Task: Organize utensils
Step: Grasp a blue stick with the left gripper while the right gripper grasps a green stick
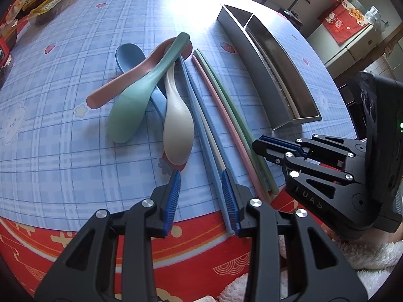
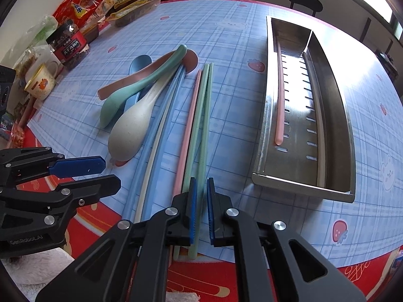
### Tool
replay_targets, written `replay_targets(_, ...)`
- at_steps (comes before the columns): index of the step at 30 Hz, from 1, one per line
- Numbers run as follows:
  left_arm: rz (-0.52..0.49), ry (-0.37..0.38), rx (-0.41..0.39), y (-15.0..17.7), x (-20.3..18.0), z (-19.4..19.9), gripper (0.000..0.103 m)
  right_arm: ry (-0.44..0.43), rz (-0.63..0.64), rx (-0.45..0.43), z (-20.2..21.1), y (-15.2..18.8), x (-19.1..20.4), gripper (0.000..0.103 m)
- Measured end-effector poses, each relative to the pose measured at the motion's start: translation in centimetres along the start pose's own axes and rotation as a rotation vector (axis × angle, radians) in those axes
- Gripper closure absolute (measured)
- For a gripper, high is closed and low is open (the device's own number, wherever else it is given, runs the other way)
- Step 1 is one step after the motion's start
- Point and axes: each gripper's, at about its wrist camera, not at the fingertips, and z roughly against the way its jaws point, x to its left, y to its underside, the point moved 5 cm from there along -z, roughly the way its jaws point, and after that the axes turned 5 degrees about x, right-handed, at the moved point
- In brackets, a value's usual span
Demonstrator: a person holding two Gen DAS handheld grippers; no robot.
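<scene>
1. The tabletop carries a blue plaid cloth over a red one; bare cloth lies open between the utensils and the far edge.
2. A steel tray sits toward the right edge, split lengthwise into two compartments; a pink chopstick lies in its slotted left compartment.
3. Snack bags and a jar crowd the far left corner, with a mug beside them.
4. Four spoons lie heaped at the middle, overlapping each other.
5. Loose chopsticks lie side by side between spoons and tray, their ends reaching the near edge.
6. The left claw is spread wide at the near edge over the blue chopsticks, gripping nothing.
7. The right claw stands narrowly parted astride a green chopstick, pads not pressing it.
</scene>
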Motion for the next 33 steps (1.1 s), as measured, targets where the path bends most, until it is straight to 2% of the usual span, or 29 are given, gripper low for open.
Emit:
replay_targets(8, 0.021, 0.017, 0.009, -0.1, 0.0, -0.6, 0.067, -0.019, -0.013, 0.011, 0.1, 1.4, -0.4, 0.094)
replay_targets(18, 0.001, 0.022, 0.035, -0.4, -0.9, -1.8, 0.078, -0.057, -0.05, 0.027, 0.4, 2.2, -1.2, 0.096)
replay_targets(24, 0.017, -0.011, 0.039, -0.9, -0.9, -2.6, 0.082, -0.067, -0.051, 0.031, 0.5, 2.4, -1.3, 0.096)
replay_targets(30, -0.02, -0.065, 0.023, -1.6, -1.6, -3.0, 0.083, -0.065, -0.046, 0.035, 0.5, 2.5, -1.3, 0.096)
replay_targets(33, -0.03, -0.102, 0.024, -1.7, -1.8, -3.1, 0.087, -0.053, -0.036, 0.04, 0.5, 2.4, -1.1, 0.096)
